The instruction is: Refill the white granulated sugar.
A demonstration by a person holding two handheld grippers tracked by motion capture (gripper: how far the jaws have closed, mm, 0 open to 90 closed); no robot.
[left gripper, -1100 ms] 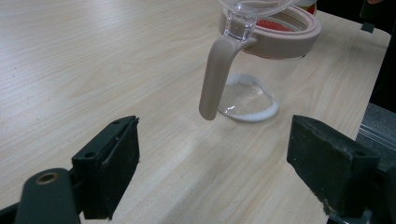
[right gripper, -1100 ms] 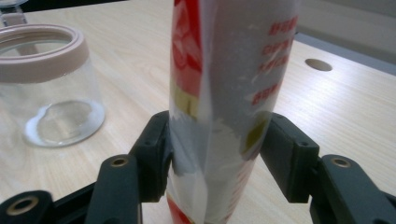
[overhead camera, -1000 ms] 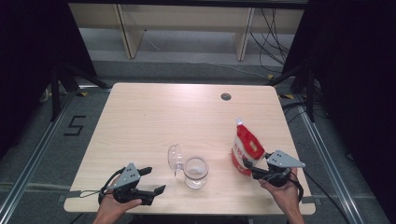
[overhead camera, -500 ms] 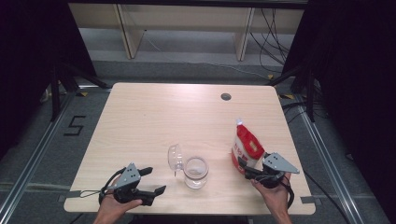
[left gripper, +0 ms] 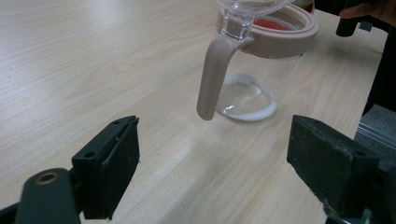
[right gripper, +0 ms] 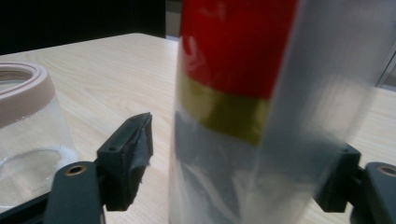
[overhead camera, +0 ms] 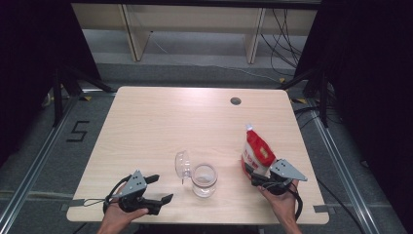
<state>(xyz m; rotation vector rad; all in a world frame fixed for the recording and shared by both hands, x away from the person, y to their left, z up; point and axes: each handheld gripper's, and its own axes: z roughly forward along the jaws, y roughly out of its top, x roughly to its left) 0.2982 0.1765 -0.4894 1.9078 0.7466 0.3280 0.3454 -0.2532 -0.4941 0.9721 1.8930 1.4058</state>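
Here the red-and-white plastic pouch stands upright near the table's right front edge, between the spread jaws of the right gripper, which have just been opening; its left pad stands clear of the film. Just beside it to the left is one clear glass jar with a beige rim, its lid hinged open. The left gripper rests open, empty, pale woodgrain underneath.

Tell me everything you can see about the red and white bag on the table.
The bag is a glossy plastic pouch, red with a gold band and a clear-white lower part, its top pinched to a narrow point. It stands upright near the table's right edge, right of the glass jar. The right gripper has its open jaws around its base.
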